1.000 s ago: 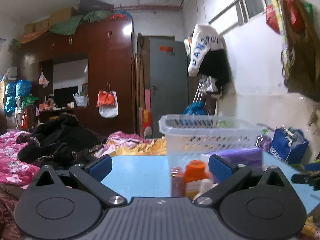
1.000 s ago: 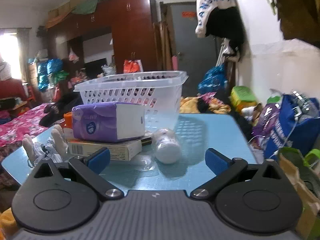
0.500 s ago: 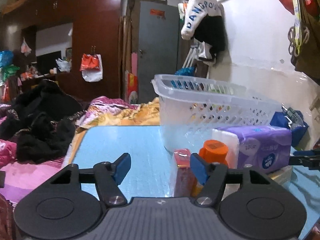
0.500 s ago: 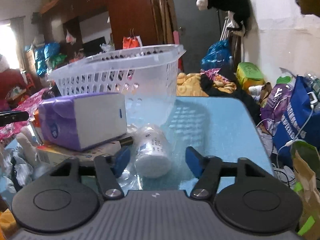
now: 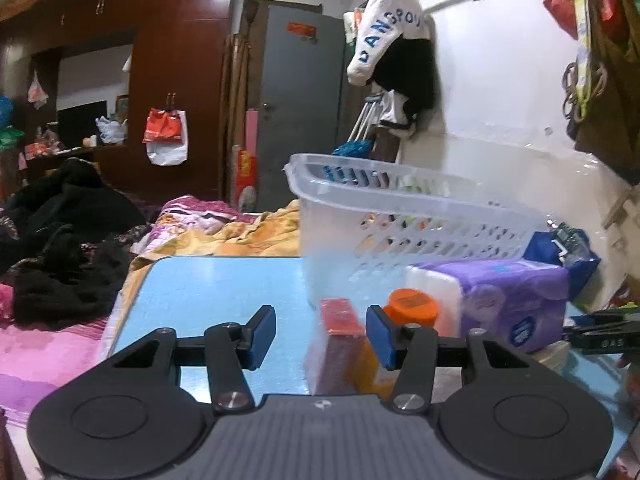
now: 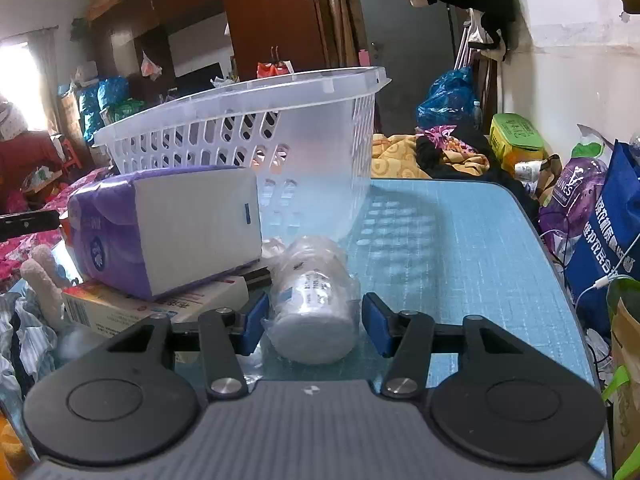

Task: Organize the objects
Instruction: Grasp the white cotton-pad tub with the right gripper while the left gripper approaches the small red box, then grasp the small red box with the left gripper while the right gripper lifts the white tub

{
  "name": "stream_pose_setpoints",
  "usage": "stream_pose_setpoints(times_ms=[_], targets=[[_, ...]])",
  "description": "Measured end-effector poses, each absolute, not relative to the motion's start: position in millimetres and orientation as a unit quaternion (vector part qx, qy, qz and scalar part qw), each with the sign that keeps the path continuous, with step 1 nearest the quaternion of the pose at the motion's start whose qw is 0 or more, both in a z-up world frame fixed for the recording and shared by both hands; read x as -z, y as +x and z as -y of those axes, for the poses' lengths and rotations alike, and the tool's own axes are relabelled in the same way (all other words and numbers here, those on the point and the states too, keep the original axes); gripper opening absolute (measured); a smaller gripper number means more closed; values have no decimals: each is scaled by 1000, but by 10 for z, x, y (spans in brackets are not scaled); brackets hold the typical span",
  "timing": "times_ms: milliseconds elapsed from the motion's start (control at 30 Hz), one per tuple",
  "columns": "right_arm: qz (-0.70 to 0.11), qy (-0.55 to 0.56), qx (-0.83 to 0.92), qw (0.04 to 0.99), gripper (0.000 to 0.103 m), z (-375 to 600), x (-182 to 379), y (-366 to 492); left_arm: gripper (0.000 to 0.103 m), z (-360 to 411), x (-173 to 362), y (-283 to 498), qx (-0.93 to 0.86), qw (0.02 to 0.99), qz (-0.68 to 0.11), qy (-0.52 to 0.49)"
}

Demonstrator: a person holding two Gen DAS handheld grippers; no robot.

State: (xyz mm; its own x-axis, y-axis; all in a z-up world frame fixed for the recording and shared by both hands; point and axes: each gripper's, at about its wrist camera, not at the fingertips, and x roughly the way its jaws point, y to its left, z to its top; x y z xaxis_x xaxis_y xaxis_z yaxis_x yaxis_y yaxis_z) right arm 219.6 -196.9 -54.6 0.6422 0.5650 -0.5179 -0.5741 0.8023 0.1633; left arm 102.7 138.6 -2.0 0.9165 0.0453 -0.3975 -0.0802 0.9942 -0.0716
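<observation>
Left wrist view: left claw spread, red box between pads on blue worktop, near white basket.

Right wrist view: right claw spread around lying wrapped bottle, beside purple tissue pack.

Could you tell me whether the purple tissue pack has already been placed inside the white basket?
No, the tissue pack lies outside the basket, resting on a flat box on the table.
</observation>
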Motion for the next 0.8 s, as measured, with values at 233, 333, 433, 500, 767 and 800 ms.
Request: stream_pose_setpoints(times_ms=[233, 333, 433, 500, 767, 800], targets=[[-282, -5, -316, 906, 55, 1979, 547, 2206, 55, -1352, 79, 1144, -40, 975, -217, -29], [-280, -8, -315, 907, 55, 1967, 546, 2206, 55, -1345, 81, 1146, -46, 975, -216, -20], [-278, -8, -315, 908, 55, 1965, 545, 2197, 54, -1307, 91, 1152, -47, 976, -214, -6], [-277, -10, -314, 908, 55, 1964, 547, 2199, 55, -1271, 108, 1152, -51, 976, -212, 13], [-275, -13, -314, 909, 53, 1951, 547, 2193, 55, -1425, 110, 1147, -61, 973, -224, -9], [-275, -13, -315, 909, 53, 1952, 547, 2194, 55, -1453, 130, 1150, -69, 971, -228, -9]])
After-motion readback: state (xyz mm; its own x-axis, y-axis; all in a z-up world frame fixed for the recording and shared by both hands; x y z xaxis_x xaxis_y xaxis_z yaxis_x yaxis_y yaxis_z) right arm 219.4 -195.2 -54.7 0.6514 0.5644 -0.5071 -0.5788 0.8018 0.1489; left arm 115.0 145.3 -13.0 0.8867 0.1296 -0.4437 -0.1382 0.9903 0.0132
